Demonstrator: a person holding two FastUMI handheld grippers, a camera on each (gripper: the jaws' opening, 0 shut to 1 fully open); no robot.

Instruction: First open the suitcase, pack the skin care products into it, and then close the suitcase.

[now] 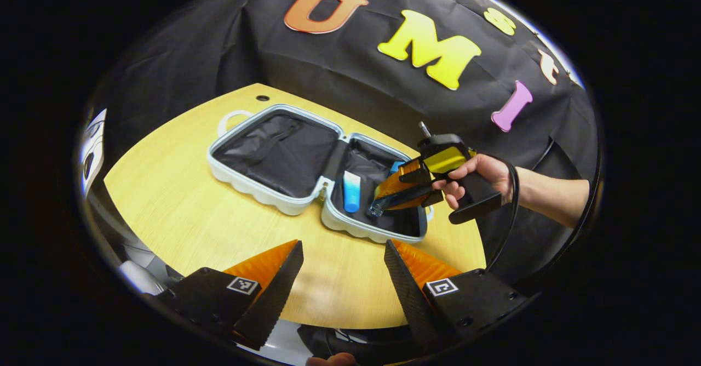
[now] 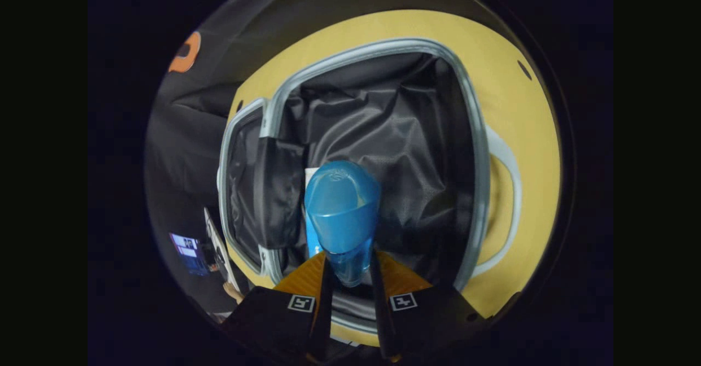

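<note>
The white suitcase (image 1: 249, 189) lies open flat on the wooden table, both dark-lined halves facing up. A blue and white tube (image 1: 351, 190) rests in its right half. Over that same half, a hand holds my right gripper (image 1: 391, 196), shut on a blue bottle (image 1: 375, 209) that points down into the case. In the right gripper view the bottle (image 2: 342, 207), cap forward, is pinched between the fingers of my right gripper (image 2: 350, 263) above the lining, with the suitcase rim (image 2: 477, 152) around it. My left gripper (image 1: 342, 252) hovers open and empty over the table's near edge.
The table (image 1: 181, 207) has bare wood left and in front of the case, and a cable hole (image 1: 262, 98) at the back. The suitcase handle (image 1: 230, 118) sticks out on the far left side. White equipment (image 1: 93, 147) stands beyond the table's left edge.
</note>
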